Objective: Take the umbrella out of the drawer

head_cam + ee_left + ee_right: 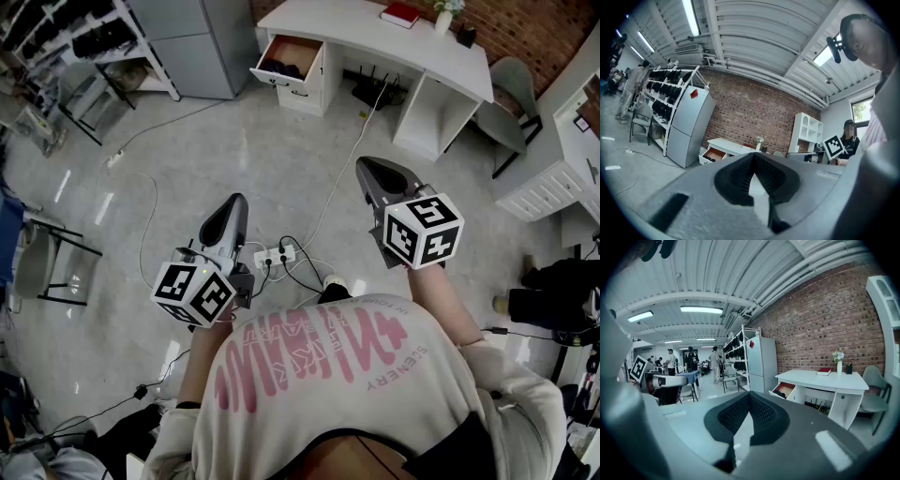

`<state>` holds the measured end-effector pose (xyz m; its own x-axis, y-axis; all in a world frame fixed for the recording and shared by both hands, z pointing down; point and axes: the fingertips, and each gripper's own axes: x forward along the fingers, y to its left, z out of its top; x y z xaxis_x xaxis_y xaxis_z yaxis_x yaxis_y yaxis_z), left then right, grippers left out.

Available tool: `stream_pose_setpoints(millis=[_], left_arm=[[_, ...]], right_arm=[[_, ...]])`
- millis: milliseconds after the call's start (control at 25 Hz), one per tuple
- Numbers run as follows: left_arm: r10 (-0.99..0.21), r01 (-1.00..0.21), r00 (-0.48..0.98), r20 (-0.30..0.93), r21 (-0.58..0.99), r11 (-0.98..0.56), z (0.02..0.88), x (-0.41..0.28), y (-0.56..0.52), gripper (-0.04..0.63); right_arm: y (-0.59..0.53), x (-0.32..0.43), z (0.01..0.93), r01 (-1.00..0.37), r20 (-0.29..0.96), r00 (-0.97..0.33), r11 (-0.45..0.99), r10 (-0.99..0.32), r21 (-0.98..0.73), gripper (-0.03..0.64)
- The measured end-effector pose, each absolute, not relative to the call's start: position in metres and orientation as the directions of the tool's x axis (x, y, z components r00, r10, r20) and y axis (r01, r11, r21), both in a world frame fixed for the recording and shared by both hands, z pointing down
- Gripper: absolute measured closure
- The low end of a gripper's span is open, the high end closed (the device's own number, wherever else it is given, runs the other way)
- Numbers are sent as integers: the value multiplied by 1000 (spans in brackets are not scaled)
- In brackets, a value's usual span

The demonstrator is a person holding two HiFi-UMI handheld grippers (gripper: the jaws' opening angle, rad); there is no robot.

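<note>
The white desk stands far ahead at the top of the head view, with its left drawer pulled open. Something dark lies inside it; I cannot make out its shape. The drawer also shows small in the left gripper view and in the right gripper view. My left gripper and right gripper are held in front of the person's chest, well short of the desk. Both point at it, with the jaws closed tip to tip and nothing between them.
A power strip with cables lies on the floor just ahead of the grippers. A grey cabinet and a shelving rack stand left of the desk, a chair to its right, and a folding chair at the far left. People stand in the background.
</note>
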<state>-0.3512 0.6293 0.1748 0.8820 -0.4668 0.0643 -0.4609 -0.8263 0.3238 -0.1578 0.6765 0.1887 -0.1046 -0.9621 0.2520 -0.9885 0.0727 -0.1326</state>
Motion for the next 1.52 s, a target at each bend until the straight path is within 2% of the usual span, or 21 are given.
stream_pose_setpoints(millis=[400,640,880,1160,1520], left_arm=[[-467,-471,878,101,343,-813,193,-338,619,594],[-466,-482,875,133,352,-803,207,-308,597,592],[-502,-520,852,147,349,-780,218,-277,573,592],[-571,-585,806,153,342,-735,218,-250,557,592],[-529,-551,833,164,348,-759,226,-216,542,592]], right_arm=[[666,-141,209,-986,269,-100,60,-958,-153,607],[640,-108,211,-965,206,-134,80,-969,-251,606],[613,-64,208,-961,127,-141,105,-982,-255,606],[591,-17,216,-960,168,-173,128,-971,-247,606],[583,12,243,-949,224,-136,62,-965,-309,606]])
